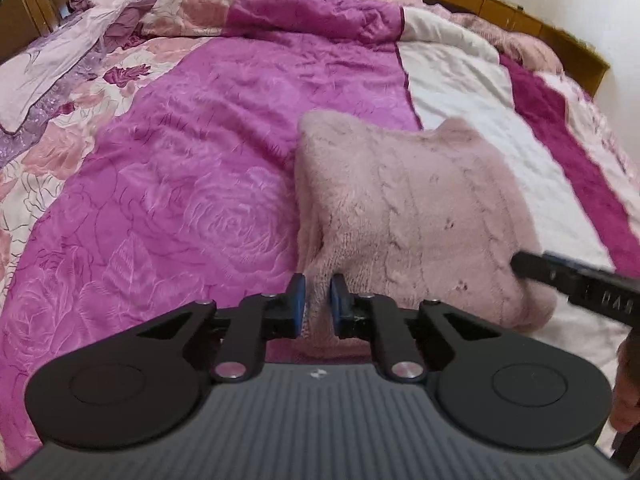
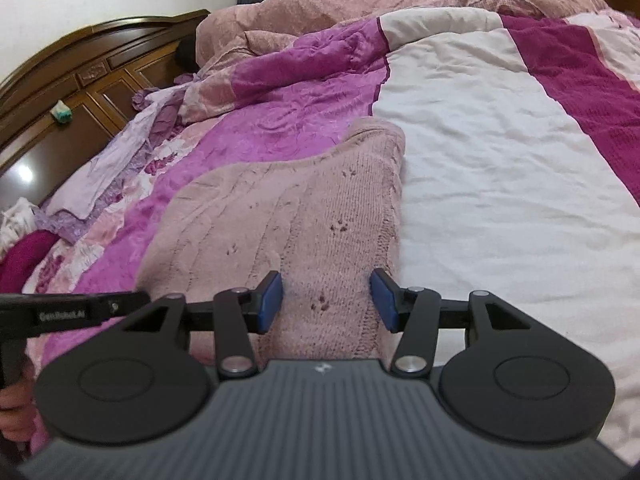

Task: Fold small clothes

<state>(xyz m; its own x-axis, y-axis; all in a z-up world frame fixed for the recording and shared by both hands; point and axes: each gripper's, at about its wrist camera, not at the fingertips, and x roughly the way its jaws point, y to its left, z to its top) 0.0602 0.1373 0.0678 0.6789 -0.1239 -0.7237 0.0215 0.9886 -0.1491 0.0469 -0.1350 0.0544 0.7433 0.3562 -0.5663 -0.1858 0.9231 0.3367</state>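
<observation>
A fuzzy pale pink knitted sweater (image 1: 412, 216) lies folded on a bed's magenta and white quilt (image 1: 200, 128). The left claw (image 1: 318, 300) pinches its near edge. The right claw (image 2: 326, 300) is half spread over the knit's other near corner, pads not pressing.

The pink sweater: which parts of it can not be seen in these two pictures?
- Pink sweater, left wrist view: its near edge is hidden behind the left gripper.
- Right wrist view: the near hem is hidden behind the right gripper.
- Both views: the underside lies against the bedspread.
- Sleeves and neckline: cannot tell where they are.
</observation>
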